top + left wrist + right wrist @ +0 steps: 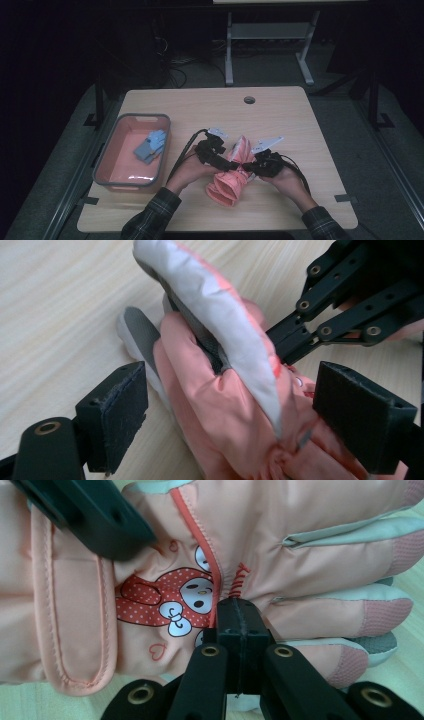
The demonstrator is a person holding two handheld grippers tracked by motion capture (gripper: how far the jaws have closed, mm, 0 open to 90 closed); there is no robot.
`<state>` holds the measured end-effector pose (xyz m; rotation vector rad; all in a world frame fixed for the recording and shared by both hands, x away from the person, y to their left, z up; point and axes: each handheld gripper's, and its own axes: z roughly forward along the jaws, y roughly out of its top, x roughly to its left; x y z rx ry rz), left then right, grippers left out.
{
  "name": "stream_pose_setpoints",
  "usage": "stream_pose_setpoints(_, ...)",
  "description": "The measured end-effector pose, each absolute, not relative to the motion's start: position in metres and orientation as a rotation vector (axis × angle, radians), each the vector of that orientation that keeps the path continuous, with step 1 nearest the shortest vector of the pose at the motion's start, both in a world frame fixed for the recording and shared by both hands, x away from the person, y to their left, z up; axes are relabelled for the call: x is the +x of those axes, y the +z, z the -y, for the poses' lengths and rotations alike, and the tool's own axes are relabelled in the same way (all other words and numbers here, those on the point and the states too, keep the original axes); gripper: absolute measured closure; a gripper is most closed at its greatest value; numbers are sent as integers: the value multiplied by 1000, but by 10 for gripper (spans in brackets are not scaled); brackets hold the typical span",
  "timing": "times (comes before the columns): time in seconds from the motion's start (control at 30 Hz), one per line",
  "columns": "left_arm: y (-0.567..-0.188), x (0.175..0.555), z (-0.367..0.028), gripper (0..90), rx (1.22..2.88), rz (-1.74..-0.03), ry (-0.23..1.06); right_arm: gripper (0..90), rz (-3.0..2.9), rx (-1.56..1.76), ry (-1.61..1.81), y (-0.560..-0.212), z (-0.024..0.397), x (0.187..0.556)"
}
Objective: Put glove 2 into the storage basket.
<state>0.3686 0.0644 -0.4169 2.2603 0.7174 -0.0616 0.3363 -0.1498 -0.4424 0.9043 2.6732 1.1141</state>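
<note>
lying near the front middle of the table, the pink glove sits between both tools. the right hand-held gripper is pinched tight on the fabric beside a cartoon rabbit patch, a detail the high view is too far off to show. the left hand-held gripper stands wide, pads straddling the glove without pressing. a pink bin holds a blue glove.

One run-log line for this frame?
left gripper: open around pink glove | right gripper: shut on pink glove | blue gloves: in bin
</note>
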Motion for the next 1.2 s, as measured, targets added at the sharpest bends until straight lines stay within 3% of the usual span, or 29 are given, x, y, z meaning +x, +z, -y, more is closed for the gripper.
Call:
stream_pose_setpoints(0.3,-440,374,-56,129,2322,-733,-128,900,-2675,906,1102,-445,148,335)
stream_pose_setpoints(0.97,-461,384,-58,119,2250,-775,-341,900,-2682,881,1093,-449,147,335)
stream_pose_setpoints(1.2,-463,384,-59,244,2238,-749,-390,900,-2690,870,1102,-451,147,336)
